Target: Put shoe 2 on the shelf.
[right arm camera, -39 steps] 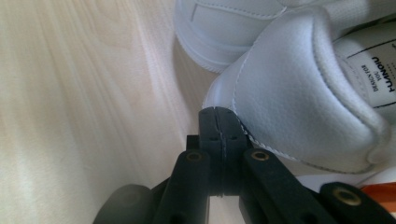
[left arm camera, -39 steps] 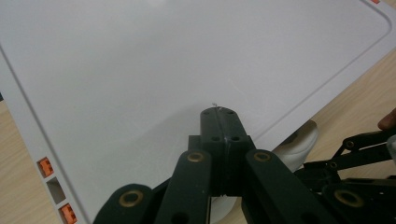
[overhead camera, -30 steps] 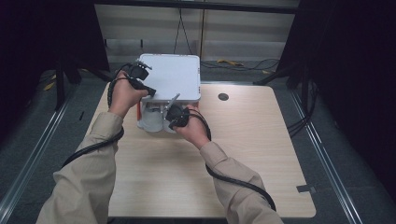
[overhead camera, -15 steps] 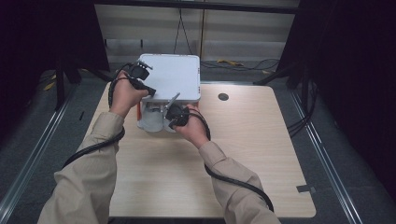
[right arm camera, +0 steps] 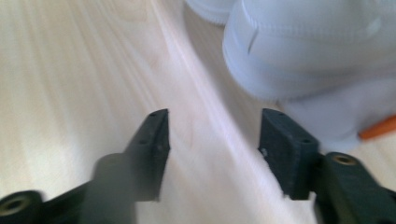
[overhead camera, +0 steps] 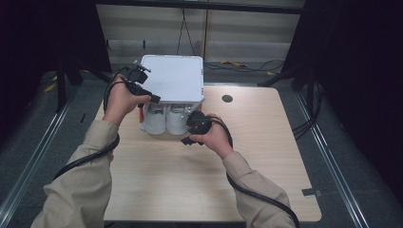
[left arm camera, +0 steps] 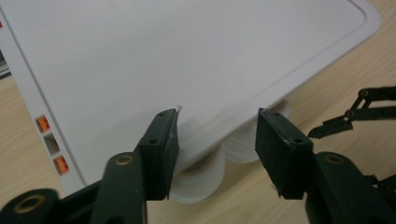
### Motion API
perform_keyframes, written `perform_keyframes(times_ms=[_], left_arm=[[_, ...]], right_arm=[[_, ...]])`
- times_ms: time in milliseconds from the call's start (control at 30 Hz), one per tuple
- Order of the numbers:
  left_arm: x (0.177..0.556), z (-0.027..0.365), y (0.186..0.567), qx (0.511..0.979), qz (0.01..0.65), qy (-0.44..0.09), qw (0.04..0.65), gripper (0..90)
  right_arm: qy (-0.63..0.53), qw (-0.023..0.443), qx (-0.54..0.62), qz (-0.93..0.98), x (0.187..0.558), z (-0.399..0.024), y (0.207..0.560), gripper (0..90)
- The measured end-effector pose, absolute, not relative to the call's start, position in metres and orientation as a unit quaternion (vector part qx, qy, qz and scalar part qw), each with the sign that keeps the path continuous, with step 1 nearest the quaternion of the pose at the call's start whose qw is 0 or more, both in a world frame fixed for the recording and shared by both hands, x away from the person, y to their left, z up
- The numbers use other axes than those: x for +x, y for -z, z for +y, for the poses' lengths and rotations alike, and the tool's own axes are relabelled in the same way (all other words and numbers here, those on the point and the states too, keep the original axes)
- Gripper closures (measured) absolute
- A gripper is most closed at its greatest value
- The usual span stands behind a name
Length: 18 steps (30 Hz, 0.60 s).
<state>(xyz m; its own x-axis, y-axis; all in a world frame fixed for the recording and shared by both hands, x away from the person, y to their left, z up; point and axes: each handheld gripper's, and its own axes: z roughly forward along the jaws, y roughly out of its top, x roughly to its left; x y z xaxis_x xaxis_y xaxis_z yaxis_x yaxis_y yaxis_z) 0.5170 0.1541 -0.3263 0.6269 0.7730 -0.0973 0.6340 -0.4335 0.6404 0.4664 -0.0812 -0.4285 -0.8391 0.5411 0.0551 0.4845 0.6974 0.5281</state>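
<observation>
A white flat-topped unit stands at the table's far left, with white cylinders under its front. My left gripper sits at the unit's left front corner. In the left gripper view its jaws have just been opening and stand apart, framing the lid's edge and a cylinder without pressing on them. My right gripper is at the front right of the cylinders. Its jaws have also just been opening, with only bare wood between them and a cylinder off to the upper right.
The wooden table has a round cable hole at the back right. Orange tabs line the unit's side. Black cables trail from both hands, and dark curtains and floor rails flank the table.
My right hand has shifted to the right and slightly nearer along the front of the cylinders. The left hand has stayed at the unit's corner.
</observation>
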Motion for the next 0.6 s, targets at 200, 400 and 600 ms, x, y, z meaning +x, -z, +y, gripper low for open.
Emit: perform_keyframes(times_ms=[200,400,600], left_arm=[[0.493,0.164,0.329,0.842,0.419,-0.1,0.325,35.3],[0.471,0.174,0.347,0.851,0.414,-0.077,0.315,31.8],[0.453,0.184,0.366,0.856,0.411,-0.055,0.309,30.1]], right_arm=[[-0.284,0.039,0.289,0.913,0.453,-0.098,0.427,34.3],[-0.286,0.042,0.286,0.914,0.432,-0.115,0.419,30.0],[-0.28,0.055,0.295,0.912,0.414,-0.138,0.417,27.3]])
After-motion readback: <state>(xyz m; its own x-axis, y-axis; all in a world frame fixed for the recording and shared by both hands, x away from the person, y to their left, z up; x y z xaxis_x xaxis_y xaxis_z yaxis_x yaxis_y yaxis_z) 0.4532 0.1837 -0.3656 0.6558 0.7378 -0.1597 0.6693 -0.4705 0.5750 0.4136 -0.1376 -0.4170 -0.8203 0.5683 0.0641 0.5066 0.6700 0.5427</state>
